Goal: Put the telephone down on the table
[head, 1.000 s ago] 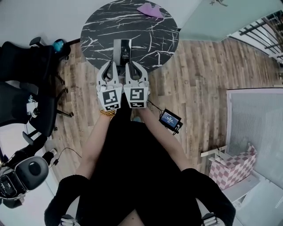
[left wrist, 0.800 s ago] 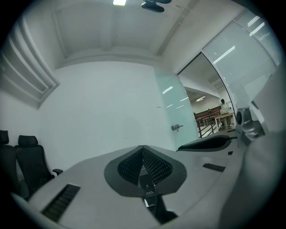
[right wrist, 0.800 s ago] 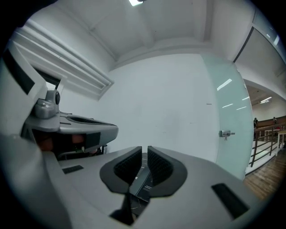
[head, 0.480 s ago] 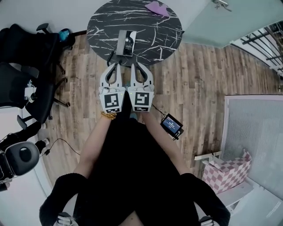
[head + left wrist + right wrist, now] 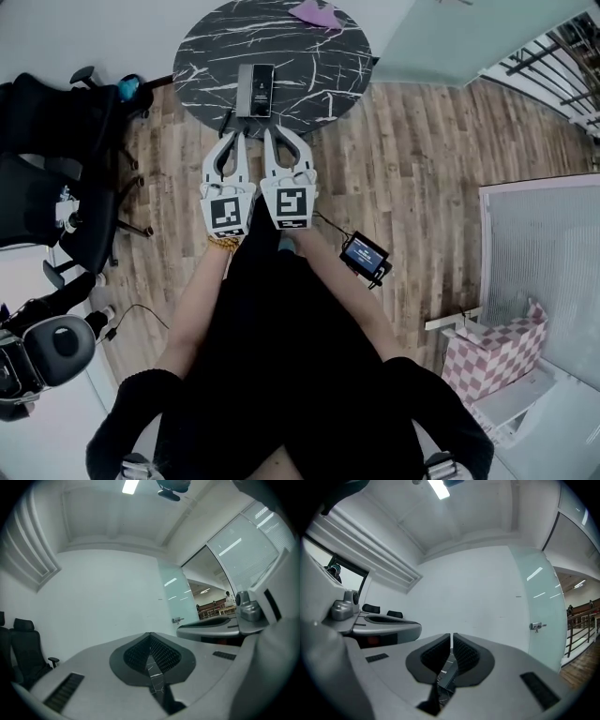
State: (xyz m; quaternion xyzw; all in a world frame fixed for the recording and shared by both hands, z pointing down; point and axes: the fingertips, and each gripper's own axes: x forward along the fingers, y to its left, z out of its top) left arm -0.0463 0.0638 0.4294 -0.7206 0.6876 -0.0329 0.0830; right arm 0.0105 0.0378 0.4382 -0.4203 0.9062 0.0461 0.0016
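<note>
Telephone (image 5: 255, 90): lying flat on the round marble tabletop (image 5: 309, 66), close to the edge nearest me. Its long axis runs straight away from me; I cannot tell which end is the top. I judge it rigid, light and smooth-faced, best taken across its long side edges. Left hand-held gripper (image 5: 232, 141) and right hand-held gripper (image 5: 279, 139): both closed, empty, side by side just short of the tabletop.

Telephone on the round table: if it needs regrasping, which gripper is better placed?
Right, marginally. The left gripper and right gripper are both shut, side by side, at the table near edge. The right one's view shows the telephone straight ahead past its jaws; the left's shows only table.
</note>
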